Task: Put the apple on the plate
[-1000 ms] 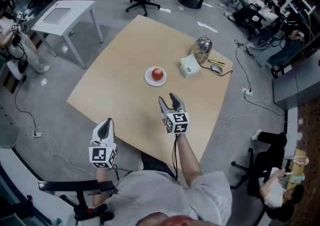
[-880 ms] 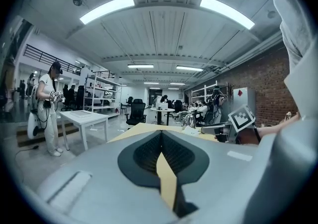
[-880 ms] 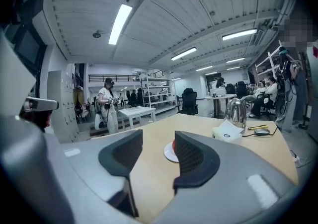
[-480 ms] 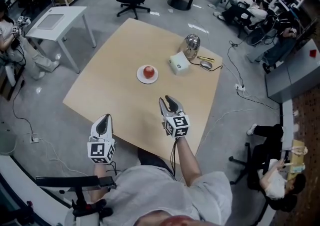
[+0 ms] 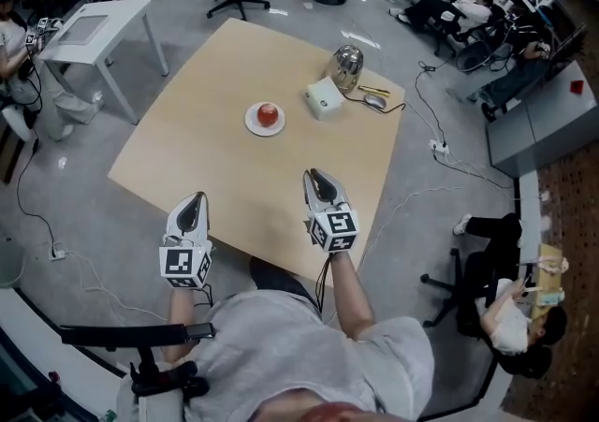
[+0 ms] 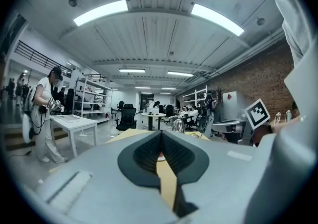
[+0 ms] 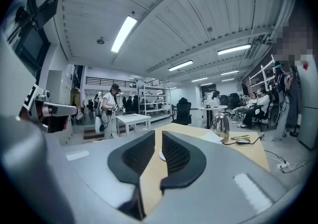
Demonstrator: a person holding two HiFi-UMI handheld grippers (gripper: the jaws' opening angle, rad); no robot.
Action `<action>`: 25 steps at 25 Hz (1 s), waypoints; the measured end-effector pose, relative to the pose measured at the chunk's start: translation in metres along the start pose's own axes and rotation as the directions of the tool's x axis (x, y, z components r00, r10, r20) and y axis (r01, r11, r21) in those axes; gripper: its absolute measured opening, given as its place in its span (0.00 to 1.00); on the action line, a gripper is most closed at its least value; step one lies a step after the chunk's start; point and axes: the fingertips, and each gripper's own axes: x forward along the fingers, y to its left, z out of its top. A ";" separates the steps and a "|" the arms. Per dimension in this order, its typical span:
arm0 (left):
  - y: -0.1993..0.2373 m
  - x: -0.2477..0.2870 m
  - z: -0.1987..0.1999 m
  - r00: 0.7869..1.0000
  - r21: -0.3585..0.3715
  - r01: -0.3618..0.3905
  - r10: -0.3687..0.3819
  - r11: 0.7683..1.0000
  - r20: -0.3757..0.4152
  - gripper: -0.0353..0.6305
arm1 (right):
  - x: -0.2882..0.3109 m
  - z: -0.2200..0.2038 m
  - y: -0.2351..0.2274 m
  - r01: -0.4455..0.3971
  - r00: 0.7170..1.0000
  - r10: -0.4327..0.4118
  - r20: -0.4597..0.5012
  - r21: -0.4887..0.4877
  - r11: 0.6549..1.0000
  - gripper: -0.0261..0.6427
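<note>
Tan table (image 5: 178,153), apple (image 5: 269,113) well beyond left gripper (image 5: 194,198)

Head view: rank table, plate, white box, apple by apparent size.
1. table
2. plate and white box: about alike, not ranked
3. apple, smallest

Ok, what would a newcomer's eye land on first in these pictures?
The red apple on a small white plate, alone in the middle of the tan table. Then the two grippers by the table's near edge: the left gripper is shut, while the right gripper has just been closing to a narrow gap, and both are empty. A shiny metal kettle stands near the far corner.
</note>
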 end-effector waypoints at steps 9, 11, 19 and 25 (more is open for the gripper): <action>-0.004 0.000 0.003 0.999 0.014 0.032 -0.033 0.999 0.025 0.08 | -0.032 -0.002 0.005 0.044 0.999 -0.044 0.027 0.017 0.999 0.08; -0.007 0.002 0.006 0.999 0.016 0.042 -0.042 0.999 0.028 0.08 | -0.038 -0.002 0.006 0.051 0.998 -0.052 0.029 0.025 0.998 0.07; -0.017 0.007 0.009 0.997 0.026 0.075 -0.076 0.997 0.031 0.08 | -0.058 -0.010 0.007 0.069 0.997 -0.071 0.029 0.056 0.996 0.05; -0.015 0.005 0.005 0.996 0.033 0.081 -0.082 0.996 0.027 0.08 | -0.071 -0.015 0.012 0.076 0.997 -0.078 0.026 0.046 0.996 0.05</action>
